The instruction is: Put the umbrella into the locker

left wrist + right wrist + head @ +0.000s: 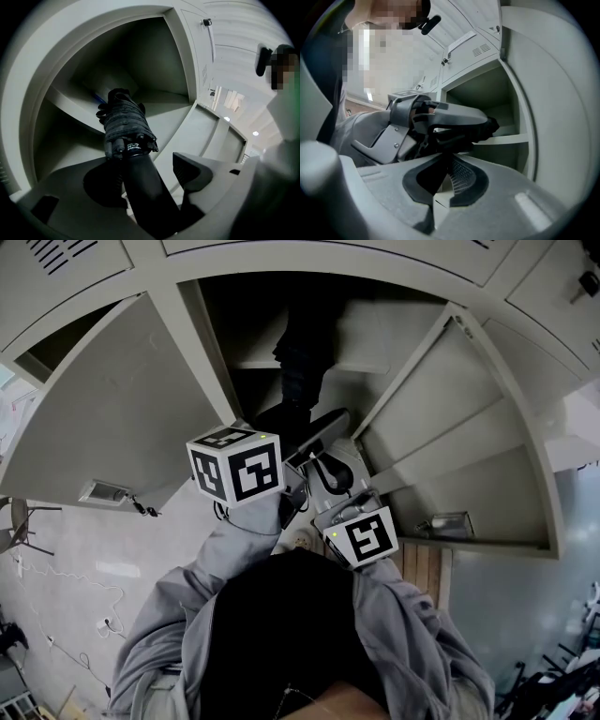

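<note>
Two grippers: left gripper (145, 173) fingers gape around one umbrella (126, 124) in locker (154, 61); right gripper (445, 178) fingers closed, empty.

Left claw (143, 176) held near level, jaws apart; umbrella handle (140, 192) between them, one pad (185, 169) clear of it. Right claw (440, 183) close beside, level, jaws together, empty. Both grey-sleeved arms (230, 563) bent, reaching forward.
</note>
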